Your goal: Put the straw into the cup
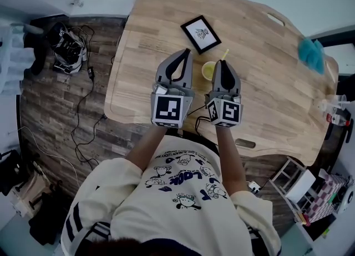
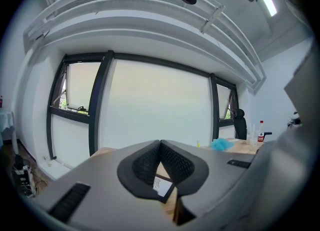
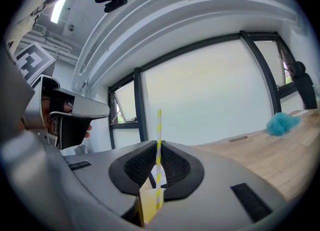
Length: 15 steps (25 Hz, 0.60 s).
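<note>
Table (image 1: 266,83): wooden, viewed from above. Left gripper (image 1: 187,53): held over the table beside its mate, jaws brought together at the tips with nothing between them, as its own view confirms (image 2: 160,143). A frame (image 1: 201,34) lies flat on the table just beyond it; a corner of it (image 2: 162,187) shows through the gap below the closed pads. Right gripper (image 1: 218,63): jaws clamped on the straw (image 3: 159,125), which stands upright between the pads (image 3: 175,167) and rises well above them, yellow-and-white striped. In the head view the straw's upper end (image 1: 224,55) projects past the jaw tips. Cup (image 1: 208,70): yellow, upright on the table, just beside the right jaw tips on their left and between the two grippers. In the right gripper view the cup (image 3: 145,206) sits directly below the jaws, and the straw's lower end overlaps its rim; whether that end is inside the cup cannot be determined. A blue fluffy object (image 1: 312,54) rests near the far right edge of the table.
</note>
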Motion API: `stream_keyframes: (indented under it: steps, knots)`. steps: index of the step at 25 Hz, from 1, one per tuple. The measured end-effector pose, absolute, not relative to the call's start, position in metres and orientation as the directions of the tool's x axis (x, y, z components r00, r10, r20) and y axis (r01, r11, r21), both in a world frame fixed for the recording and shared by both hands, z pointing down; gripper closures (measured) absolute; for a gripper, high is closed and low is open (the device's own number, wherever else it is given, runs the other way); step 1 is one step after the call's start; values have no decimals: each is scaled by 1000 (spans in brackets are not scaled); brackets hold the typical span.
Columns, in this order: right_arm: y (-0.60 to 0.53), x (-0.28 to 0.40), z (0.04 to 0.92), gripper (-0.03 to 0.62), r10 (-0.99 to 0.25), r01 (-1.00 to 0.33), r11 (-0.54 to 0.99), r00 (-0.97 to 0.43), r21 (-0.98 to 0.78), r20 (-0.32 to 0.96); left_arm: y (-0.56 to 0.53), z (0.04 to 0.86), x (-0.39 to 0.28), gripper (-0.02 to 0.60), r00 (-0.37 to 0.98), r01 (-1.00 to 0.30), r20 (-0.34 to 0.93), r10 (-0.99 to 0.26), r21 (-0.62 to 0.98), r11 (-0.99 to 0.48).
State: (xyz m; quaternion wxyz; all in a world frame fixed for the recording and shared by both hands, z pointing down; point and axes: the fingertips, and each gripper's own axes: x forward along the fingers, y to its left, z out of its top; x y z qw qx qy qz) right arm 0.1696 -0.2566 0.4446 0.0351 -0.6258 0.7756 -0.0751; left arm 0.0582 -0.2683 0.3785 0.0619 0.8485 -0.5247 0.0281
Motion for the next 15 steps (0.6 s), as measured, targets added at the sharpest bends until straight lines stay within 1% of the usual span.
stream_keyframes:
  steps: [8,15]
  knots:
    - [-251,160,453,566,-969,-965,225,-236,-137,76,-266,380,55,560,443,-896,119,-888,80,-436]
    - [-249,158,450,566,-968,-965,231,-241,-128,73,-264,378,55,560,442,-896,113,-890,82,-435]
